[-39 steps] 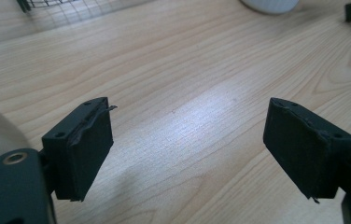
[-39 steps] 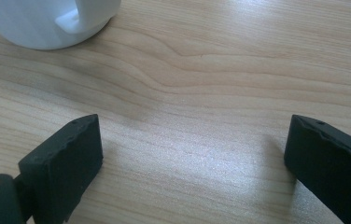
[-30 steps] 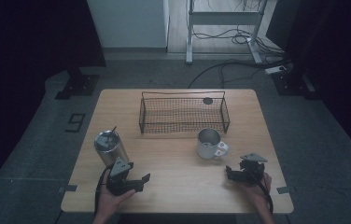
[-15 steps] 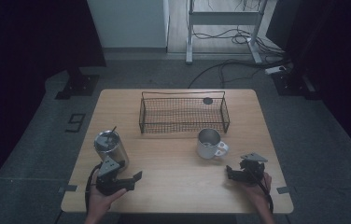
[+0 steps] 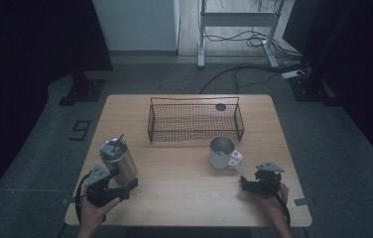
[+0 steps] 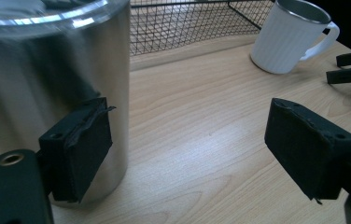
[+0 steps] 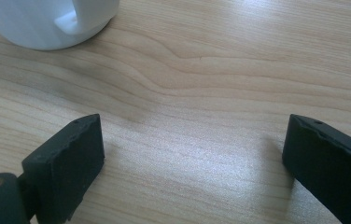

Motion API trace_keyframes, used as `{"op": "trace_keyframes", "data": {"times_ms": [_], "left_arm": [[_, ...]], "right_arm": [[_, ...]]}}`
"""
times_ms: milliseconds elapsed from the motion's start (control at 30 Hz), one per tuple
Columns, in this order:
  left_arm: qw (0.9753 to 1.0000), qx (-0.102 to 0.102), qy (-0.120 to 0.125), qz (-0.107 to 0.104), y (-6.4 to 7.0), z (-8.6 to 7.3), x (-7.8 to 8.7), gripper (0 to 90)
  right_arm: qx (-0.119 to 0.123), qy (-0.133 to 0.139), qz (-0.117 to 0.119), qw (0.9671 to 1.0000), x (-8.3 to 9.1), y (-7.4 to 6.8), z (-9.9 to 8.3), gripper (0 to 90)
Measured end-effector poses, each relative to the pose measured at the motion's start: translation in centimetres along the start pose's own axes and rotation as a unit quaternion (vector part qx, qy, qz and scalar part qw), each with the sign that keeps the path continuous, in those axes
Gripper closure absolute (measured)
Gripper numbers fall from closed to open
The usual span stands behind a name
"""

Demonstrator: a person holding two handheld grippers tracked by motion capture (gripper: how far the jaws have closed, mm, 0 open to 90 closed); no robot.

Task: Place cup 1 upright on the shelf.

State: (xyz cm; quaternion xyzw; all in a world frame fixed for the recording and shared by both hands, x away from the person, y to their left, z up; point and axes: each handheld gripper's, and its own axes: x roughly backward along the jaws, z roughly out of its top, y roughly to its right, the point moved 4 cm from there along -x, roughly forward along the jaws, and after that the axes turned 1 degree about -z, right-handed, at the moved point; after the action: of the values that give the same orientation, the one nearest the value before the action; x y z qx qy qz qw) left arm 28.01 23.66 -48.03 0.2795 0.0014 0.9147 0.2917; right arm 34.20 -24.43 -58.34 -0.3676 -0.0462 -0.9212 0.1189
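The left gripper is held spread, one pad beside the steel tumbler standing upright at the table's front left; the right gripper is held spread near the white mug.

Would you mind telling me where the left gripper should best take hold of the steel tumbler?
Probably around the smooth, upright wall of the tumbler, about mid-height, coming level from the near side. The left gripper is open wide, with one pad already in front of the wall and the other off to the side. Shifting it across would let the jaws straddle the body. The lid and straw make a top approach awkward.
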Motion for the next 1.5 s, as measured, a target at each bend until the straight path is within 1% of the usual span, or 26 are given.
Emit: {"op": "trace_keyframes", "data": {"times_ms": [233, 333, 500, 833, 933, 1067, 1167, 1367, 1500], "left_arm": [[0.9999, 0.004, 0.007, 0.008, -0.7, 0.3, 1.2, 14.7], [0.9998, 0.007, 0.011, 0.012, -1.0, 0.3, 1.5, 14.7], [0.9996, 0.005, 0.011, 0.024, -1.3, 0.3, 1.8, 14.5], [0.9989, 0.013, 0.011, 0.043, -2.3, 0.1, 2.0, 13.7], [0.9986, 0.020, 0.015, 0.046, -2.7, 0.1, 2.1, 13.1], [0.9978, 0.026, 0.024, 0.057, -3.1, 0.1, 2.3, 13.6], [0.9973, 0.026, 0.029, 0.063, -3.5, 0.0, 2.2, 14.5], [0.9968, 0.025, 0.025, 0.072, -3.9, -0.3, 1.8, 14.5], [0.9962, 0.033, 0.026, 0.076, -4.4, -0.4, 1.7, 14.1]], "right_arm": [[0.001, 0.000, 0.000, 1.0000, 0.0, 0.0, 0.0, 5.4], [0.000, 0.000, 0.000, 1.0000, 0.0, 0.0, 0.0, 5.4], [0.000, 0.000, 0.000, 1.0000, 0.0, 0.0, 0.0, 5.4], [0.000, 0.000, 0.000, 1.0000, 0.0, 0.0, 0.0, 5.4], [0.000, 0.000, 0.000, 1.0000, 0.0, 0.0, 0.0, 5.5], [0.000, 0.000, 0.000, 1.0000, 0.0, 0.0, 0.0, 5.5], [0.000, 0.000, 0.000, 1.0000, 0.0, 0.0, 0.0, 5.5], [0.000, 0.000, 0.000, 1.0000, 0.0, 0.0, 0.0, 5.5], [0.000, 0.000, 0.000, 1.0000, 0.0, 0.0, 0.0, 5.5]]}}
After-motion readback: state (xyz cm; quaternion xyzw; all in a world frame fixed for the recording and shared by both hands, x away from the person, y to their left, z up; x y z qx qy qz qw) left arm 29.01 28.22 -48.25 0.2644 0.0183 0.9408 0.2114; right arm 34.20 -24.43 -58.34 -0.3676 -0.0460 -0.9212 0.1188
